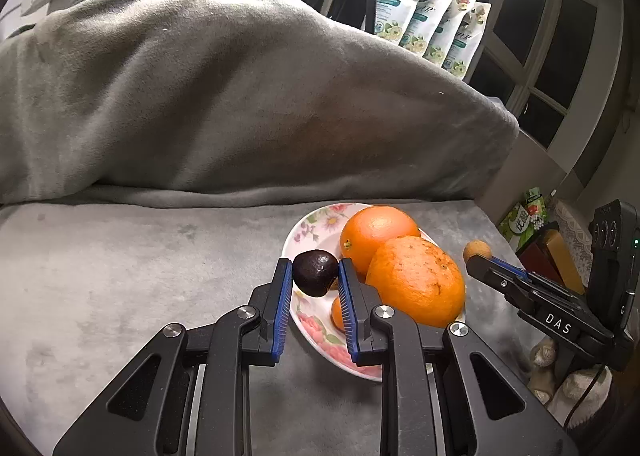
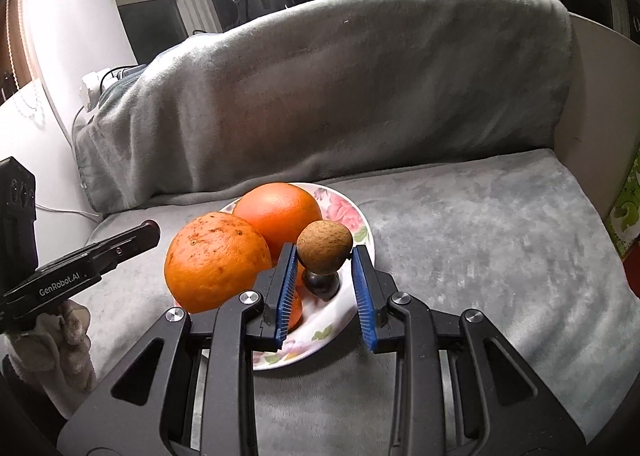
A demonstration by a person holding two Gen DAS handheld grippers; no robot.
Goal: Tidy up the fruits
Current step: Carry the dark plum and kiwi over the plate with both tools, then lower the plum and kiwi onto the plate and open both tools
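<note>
Here, the left gripper is squeezed shut on a small dark fruit. The blue pads press it from both sides. It hangs just over the near edge of the plate.

The right gripper is squeezed shut on a small brown fruit. This fruit sits at the finger tips, over the plate too. Another dark fruit lies on the plate right under it.

The plate is white with pink flowers. Two big oranges sit on it, touching each other: a smooth orange at the back and a rough orange with brown spots in front. A small bit of a third orange fruit peeks out beside them.

The plate rests on a gray blanket. Behind it the blanket covers a big bump. Farther back, a row of flowery bags stands by a dark window.

A gloved hand holds the left gripper.
</note>
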